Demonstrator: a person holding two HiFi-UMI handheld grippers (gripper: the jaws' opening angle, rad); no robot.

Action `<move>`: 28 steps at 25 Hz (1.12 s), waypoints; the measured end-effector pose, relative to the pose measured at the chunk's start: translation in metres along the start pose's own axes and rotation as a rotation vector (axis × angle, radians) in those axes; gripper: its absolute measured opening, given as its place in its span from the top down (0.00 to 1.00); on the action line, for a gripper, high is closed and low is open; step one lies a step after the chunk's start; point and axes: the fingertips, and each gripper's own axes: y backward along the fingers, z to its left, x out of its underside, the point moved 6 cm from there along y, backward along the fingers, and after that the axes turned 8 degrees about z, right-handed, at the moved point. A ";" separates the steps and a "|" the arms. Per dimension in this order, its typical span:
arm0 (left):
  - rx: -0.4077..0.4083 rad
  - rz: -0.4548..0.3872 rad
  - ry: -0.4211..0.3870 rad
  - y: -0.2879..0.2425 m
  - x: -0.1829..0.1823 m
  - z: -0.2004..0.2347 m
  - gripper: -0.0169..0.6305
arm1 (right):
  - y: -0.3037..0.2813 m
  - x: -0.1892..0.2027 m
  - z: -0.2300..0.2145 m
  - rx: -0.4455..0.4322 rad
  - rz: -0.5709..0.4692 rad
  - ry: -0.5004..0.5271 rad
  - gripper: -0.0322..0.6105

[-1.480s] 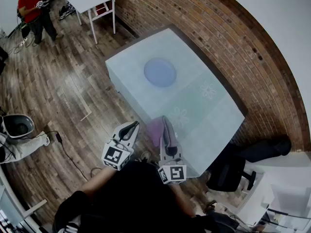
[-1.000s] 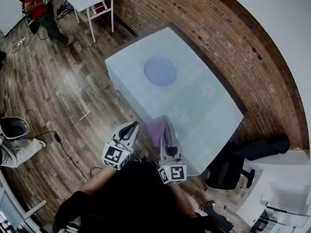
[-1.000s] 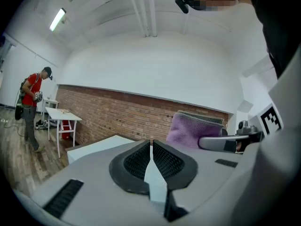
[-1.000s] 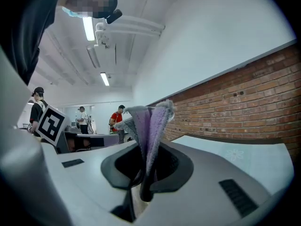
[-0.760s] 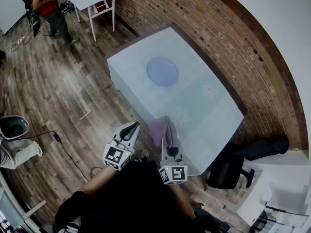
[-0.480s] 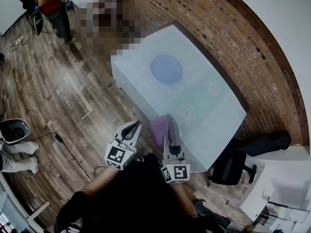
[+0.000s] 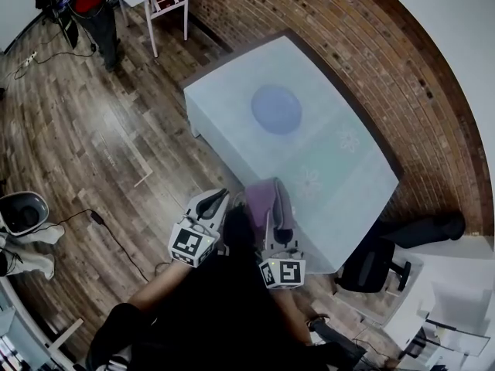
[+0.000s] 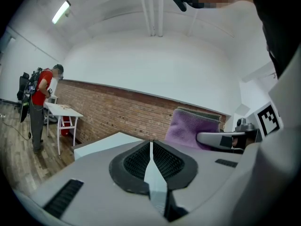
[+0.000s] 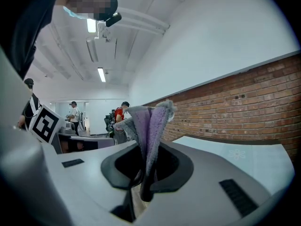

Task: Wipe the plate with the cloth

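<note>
Plate: laid flat toward the far end of the table, bare, not yet touched by either gripper
Cloth: purple, folded, stood up out of the right gripper's jaws, carried above the table's near edge
Right gripper: clenched on the cloth, pointed roughly level along the table
Left gripper: jaws pressed together with nothing between them, held beside the right one, over the floor just off the table's edge
Direction: the plate is seen straight ahead of the cloth, well apart from it
Nearer hand: of the 2, the right is judged better placed, being already over the table
Coming move: a forward reach, then a lowering of the cloth, is judged to be needed
</note>
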 end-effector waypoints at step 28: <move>-0.067 0.074 0.031 -0.184 -0.048 0.062 0.90 | -0.151 -0.031 -0.131 -0.092 0.021 -0.019 0.86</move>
